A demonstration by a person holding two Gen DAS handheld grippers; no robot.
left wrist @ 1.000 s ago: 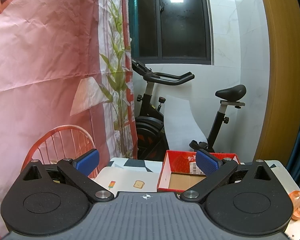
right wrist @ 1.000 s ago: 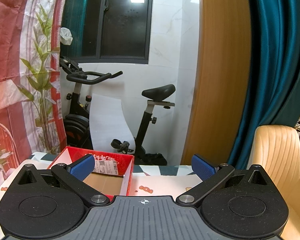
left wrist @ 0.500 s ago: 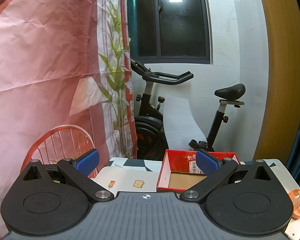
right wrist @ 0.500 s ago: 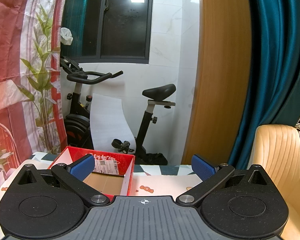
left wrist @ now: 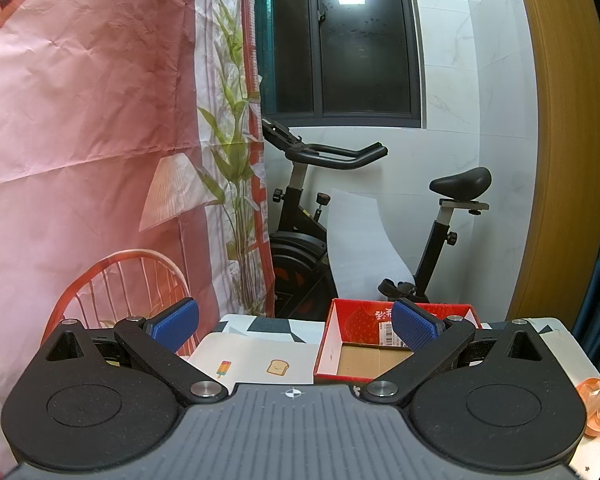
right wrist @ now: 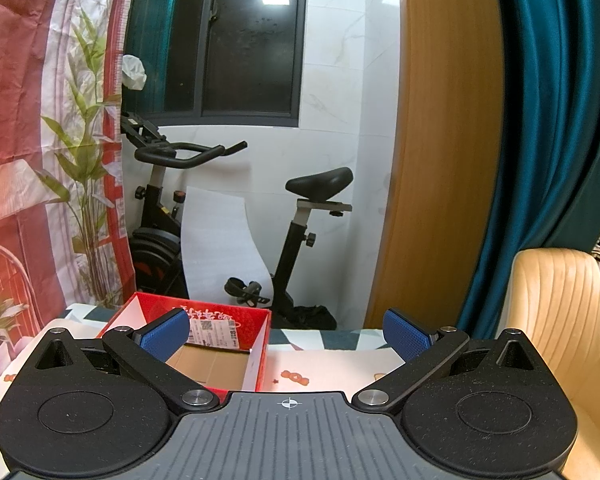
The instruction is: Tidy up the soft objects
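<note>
Both grippers held level above the near edge of the table [left wrist: 256,322], looking out over it. Left gripper [left wrist: 296,326]: fingers spread wide, nothing between them. Right gripper [right wrist: 288,334]: same, fingers wide apart and empty.

Nearest item in the left wrist view: an orange translucent soft object [left wrist: 598,408] lying at the right edge of the table, beside the left gripper body; can't tell exactly what it is. Table cover is a white sheet with cartoon prints, a toast sticker [left wrist: 278,367] and a popsicle next to it.

Further back, toward the far edge of the table, a red cardboard box [right wrist: 260,344] sits open, shipping label on its inner far wall. The brown floor that shows looks bare; part of it is hidden by the fingers.

Beyond the table: exercise bike [right wrist: 300,208], dark window, beige chair [right wrist: 556,308] off the right side.

Progress judgement: at the start or barely in. Nothing visibly sorted into the box, neither gripper carrying anything. Left to do: pick the orange piece, plus any soft items out of view, and place them, likely in the box.
</note>
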